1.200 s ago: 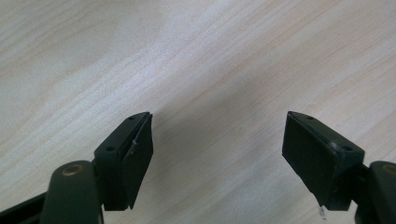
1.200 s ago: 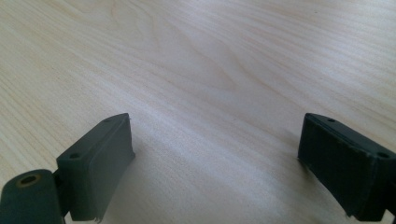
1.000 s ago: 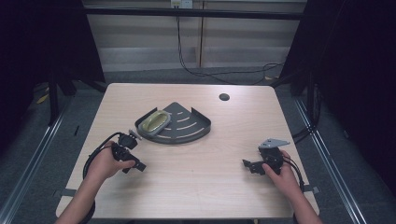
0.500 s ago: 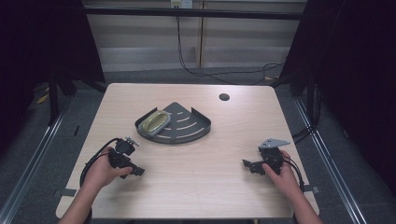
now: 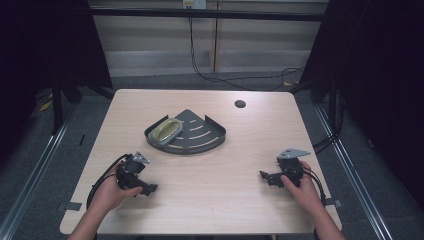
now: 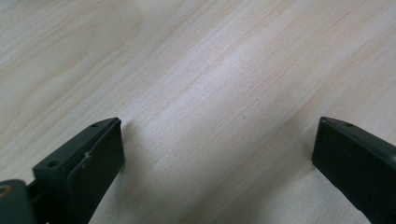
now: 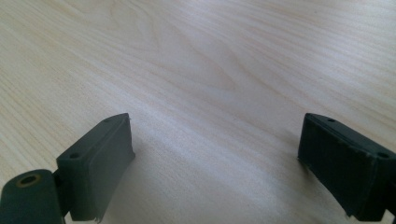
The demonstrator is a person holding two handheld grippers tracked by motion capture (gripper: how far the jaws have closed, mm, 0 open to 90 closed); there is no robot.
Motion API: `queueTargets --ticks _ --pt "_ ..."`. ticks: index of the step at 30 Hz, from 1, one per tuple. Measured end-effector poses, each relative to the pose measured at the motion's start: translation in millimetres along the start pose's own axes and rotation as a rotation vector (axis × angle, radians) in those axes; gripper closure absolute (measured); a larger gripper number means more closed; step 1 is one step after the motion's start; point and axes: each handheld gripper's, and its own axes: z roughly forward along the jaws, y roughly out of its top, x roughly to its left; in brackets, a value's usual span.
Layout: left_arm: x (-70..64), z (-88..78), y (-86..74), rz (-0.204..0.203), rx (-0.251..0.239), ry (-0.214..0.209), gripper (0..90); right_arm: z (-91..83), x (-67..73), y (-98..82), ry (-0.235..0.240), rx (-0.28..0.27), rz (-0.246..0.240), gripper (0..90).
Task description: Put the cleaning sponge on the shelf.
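Note:
A dark grey quarter-round rack [image 5: 197,135] lies near the middle of the light wooden table [image 5: 215,200]. An oval yellowish dish [image 5: 166,130] rests in its left end. My left gripper [image 5: 145,186] sits low over the table's front left, held by a hand, jaws wide apart. Its own view shows the left gripper [image 6: 217,154] open over bare wood. My right gripper [image 5: 267,177] rests at the front right, pointing left, and the right gripper [image 7: 215,154] stands open with nothing between its jaws.
A small dark round hole [image 5: 240,104] marks the table's far right part. Black cables [image 5: 100,182] trail from each gripper toward the front edge. Dark frame posts and metal rails flank the table on both sides.
The left hand has drawn its gripper back toward the front edge and turned it rightward, away from the rack. The right gripper has stayed in place.

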Motion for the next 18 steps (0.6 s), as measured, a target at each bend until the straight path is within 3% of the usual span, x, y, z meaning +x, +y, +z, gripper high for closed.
queueTargets --ticks 18 --pt "-0.9 0.7 -17.0 0.003 -0.14 0.006 0.0 -0.3 0.1 -0.1 -0.003 0.002 -0.001 9.4"
